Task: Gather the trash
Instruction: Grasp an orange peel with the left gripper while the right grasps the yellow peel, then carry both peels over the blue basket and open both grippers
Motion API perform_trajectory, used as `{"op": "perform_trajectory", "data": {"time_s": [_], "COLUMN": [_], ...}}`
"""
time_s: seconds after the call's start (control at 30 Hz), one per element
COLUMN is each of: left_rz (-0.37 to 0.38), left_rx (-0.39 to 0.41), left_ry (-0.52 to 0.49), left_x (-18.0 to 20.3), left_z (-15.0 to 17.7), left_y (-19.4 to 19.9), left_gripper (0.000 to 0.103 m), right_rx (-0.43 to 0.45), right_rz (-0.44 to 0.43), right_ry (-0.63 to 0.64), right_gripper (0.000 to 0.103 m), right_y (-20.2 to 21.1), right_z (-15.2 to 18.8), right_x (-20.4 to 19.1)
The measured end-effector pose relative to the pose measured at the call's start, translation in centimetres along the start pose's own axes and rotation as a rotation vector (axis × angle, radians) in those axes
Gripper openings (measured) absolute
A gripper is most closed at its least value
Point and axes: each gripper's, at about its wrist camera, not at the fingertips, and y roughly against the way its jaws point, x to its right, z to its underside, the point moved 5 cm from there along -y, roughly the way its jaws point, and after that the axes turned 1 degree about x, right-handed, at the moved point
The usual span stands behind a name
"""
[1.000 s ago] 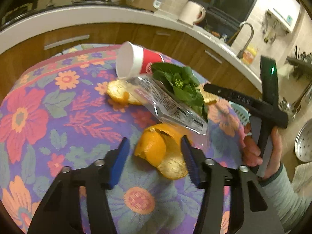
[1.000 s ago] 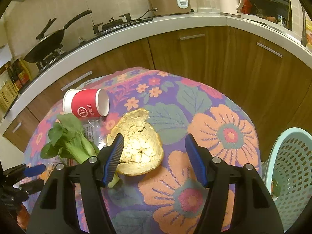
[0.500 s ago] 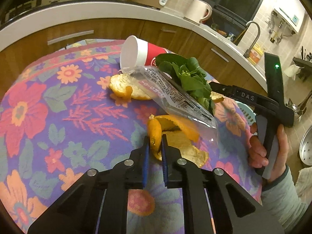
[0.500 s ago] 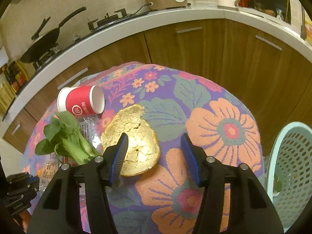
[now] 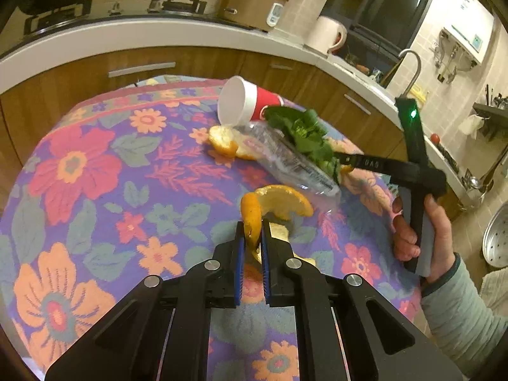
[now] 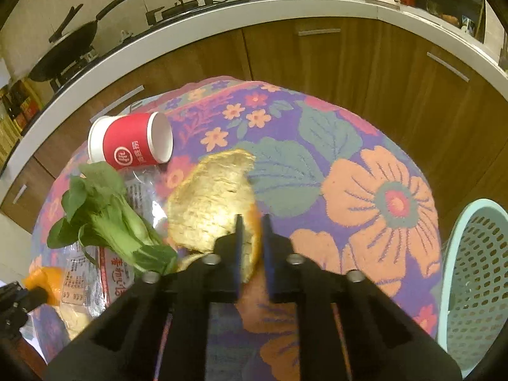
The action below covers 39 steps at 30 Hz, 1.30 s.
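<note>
Pinching orange peel (image 5: 252, 219) edgewise, left gripper (image 5: 252, 241) clamped; right gripper (image 6: 252, 238) just closed onto pale peel (image 6: 212, 203) rim. Light, floppy (tears easily); grip thick edge.

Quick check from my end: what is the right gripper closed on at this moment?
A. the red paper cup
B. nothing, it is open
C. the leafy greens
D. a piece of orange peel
D: in the right wrist view the right gripper has its fingers pinched on the edge of the large orange peel; the red paper cup and leafy greens lie apart.
</note>
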Motion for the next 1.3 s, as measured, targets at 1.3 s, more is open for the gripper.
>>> {"op": "perform_trajectory", "data": {"time_s": [1.3], "left_rz": [0.284], "left_rx": [0.070], "left_ry": [-0.341], "left_x": [24.6], "left_z": [-3.6], "left_y": [-3.5], "left_gripper": [0.006], "right_rx": [0.296], "right_rz": [0.261], "right_ry": [-0.340], "right_gripper": [0.003], "right_y": [19.0], "right_z": [5.2], "right_x": [21.5]}}
